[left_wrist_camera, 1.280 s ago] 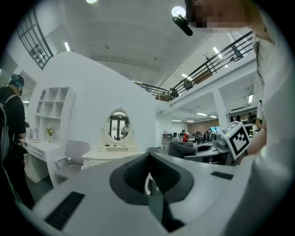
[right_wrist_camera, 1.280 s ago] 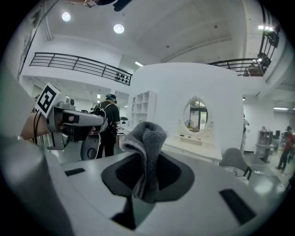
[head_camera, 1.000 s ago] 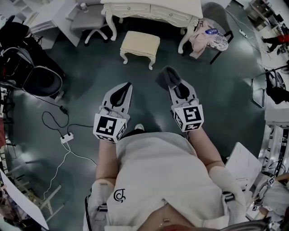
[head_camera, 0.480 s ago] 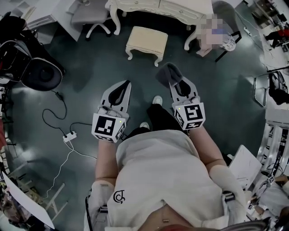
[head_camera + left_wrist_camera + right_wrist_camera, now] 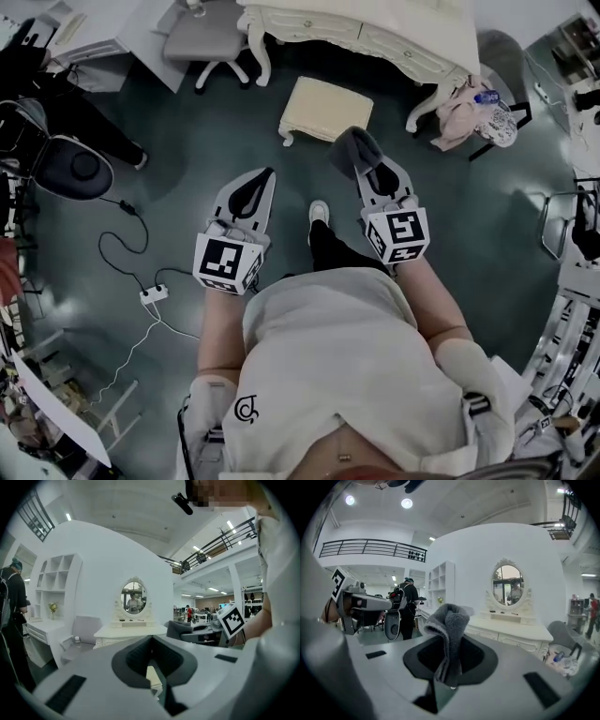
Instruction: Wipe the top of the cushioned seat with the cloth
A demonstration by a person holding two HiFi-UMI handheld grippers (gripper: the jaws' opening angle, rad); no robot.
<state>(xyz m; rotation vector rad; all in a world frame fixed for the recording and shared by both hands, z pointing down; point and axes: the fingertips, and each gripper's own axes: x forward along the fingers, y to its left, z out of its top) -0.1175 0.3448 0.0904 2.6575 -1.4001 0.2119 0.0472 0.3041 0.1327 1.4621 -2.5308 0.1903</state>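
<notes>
The right gripper (image 5: 367, 174) has its jaws pinched tight on the grey cloth (image 5: 347, 150), which pokes out past their tips. The left gripper (image 5: 255, 185) has its jaws pressed together with nothing in them. The cushioned seat (image 5: 326, 110) stands on the floor (image 5: 187, 141) ahead of both jaws, not touching them.

The dark green floor (image 5: 187, 141) carries the cream cushioned seat (image 5: 326, 108), which stands on curved legs just in front of the white desk (image 5: 375, 23). A grey swivel chair (image 5: 204, 42) stands at the desk's left end, and another chair (image 5: 502, 56), heaped with pink clothing, stands at its right end. A white power strip (image 5: 155, 294) lies at lower left, with a black cable (image 5: 101, 253) looping beside it. The person's white shoe (image 5: 319, 210) is planted near the seat.
</notes>
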